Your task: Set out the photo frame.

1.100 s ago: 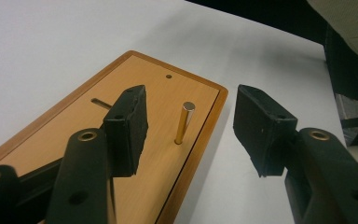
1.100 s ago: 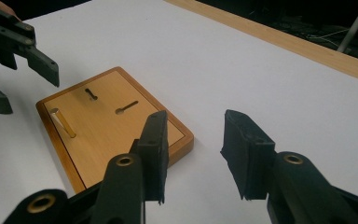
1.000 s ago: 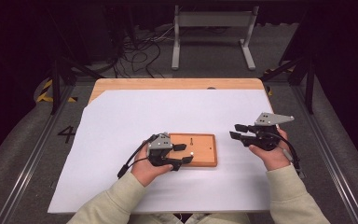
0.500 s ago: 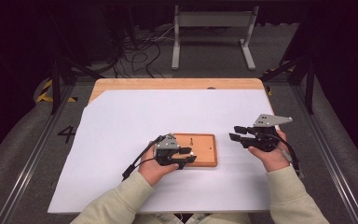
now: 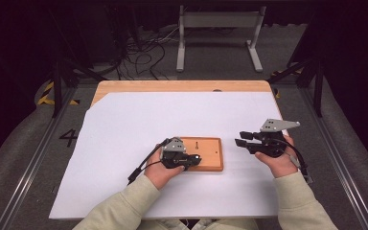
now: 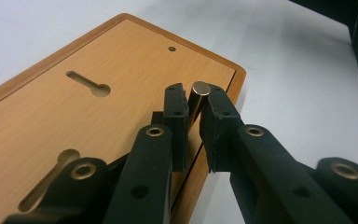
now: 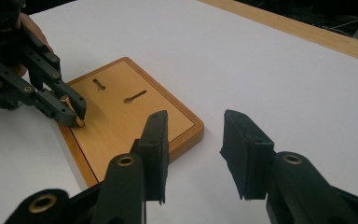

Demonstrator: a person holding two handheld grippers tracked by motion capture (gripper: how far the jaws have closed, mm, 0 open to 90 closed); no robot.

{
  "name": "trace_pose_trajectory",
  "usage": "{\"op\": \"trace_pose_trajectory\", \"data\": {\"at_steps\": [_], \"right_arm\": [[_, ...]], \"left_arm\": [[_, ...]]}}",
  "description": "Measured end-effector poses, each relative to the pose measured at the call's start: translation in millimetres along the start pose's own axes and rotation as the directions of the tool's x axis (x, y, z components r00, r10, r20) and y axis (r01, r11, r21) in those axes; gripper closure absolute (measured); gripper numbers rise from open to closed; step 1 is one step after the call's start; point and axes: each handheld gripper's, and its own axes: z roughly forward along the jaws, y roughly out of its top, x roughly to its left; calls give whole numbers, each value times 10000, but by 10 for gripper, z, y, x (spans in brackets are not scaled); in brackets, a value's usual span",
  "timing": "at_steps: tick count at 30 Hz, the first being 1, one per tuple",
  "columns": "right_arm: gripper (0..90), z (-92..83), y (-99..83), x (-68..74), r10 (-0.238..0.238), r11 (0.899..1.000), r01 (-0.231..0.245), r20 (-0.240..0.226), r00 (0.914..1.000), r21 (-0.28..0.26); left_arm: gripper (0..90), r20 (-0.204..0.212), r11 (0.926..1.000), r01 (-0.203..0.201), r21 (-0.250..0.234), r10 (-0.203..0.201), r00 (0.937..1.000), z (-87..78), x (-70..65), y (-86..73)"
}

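Observation:
A flat wooden board (image 5: 210, 147) with two keyhole slots (image 6: 89, 85) lies on the white sheet near the table's front. My left gripper (image 5: 194, 159) sits over the board's near edge, shut on a small metal cylinder (image 6: 199, 88) that stands upright, its lower end at the board's surface. The right gripper view shows that left gripper (image 7: 76, 110) and the cylinder (image 7: 67, 102) at the board's (image 7: 135, 119) left corner. My right gripper (image 5: 239, 138) hovers just right of the board, open, with nothing between its fingers (image 7: 154, 135).
A white sheet (image 5: 139, 120) covers most of the wooden table (image 5: 172, 86). Beyond the far edge stand a grey metal frame (image 5: 218, 21) and loose cables (image 5: 139, 48) on the floor. Rails run along both sides of the table.
My left gripper has shifted slightly to the right along the board's near edge. The right gripper has hardly moved.

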Motion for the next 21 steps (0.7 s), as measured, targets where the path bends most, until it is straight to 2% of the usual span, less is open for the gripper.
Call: {"op": "trace_pose_trajectory", "data": {"at_steps": [2, 4, 7, 10, 12, 17, 18, 20, 21], "right_arm": [[617, 2, -2, -1, -2, 10000, 2, -19, 10000, 13], [617, 4, -2, -1, 9, 10000, -9, -39, 10000, 15], [618, 8, 0, 2, 13, 10000, -13, -92, 10000, 3], [619, 13, 1, 5, 19, 10000, -19, -119, 9999, 13], [619, 12, 0, 4, 21, 10000, -21, -128, 9999, 9], [620, 19, -2, 3, 34, 10000, -34, -144, 9999, 36], [620, 19, -2, 3, 34, 10000, -34, -144, 9999, 36], [620, 25, -1, 5, 14, 10000, -13, -151, 9999, 85], [620, 30, -1, 7, 19, 10000, -18, -180, 9998, 84]], "left_arm": [[825, -168, 9992, -397, 88, 398, 9991, -1, -17, 8], [835, -271, 9979, -629, 143, 633, 9976, 0, -30, 11], [839, -320, 9969, -745, 266, 754, 9966, 2, -37, 25], [841, -550, 9927, -1085, 522, 1113, 9923, 8, -71, 56], [842, -512, 9927, -1066, 567, 1096, 9927, 5, -82, 50], [843, -735, 9862, -1532, 623, 1576, 9848, 9, -105, 55], [843, -735, 9862, -1532, 623, 1576, 9848, 9, -105, 55], [843, -833, 9808, -1814, 716, 1871, 9788, 6, -122, 54], [843, -850, 9801, -1856, 704, 1913, 9778, 7, -126, 51]]}}
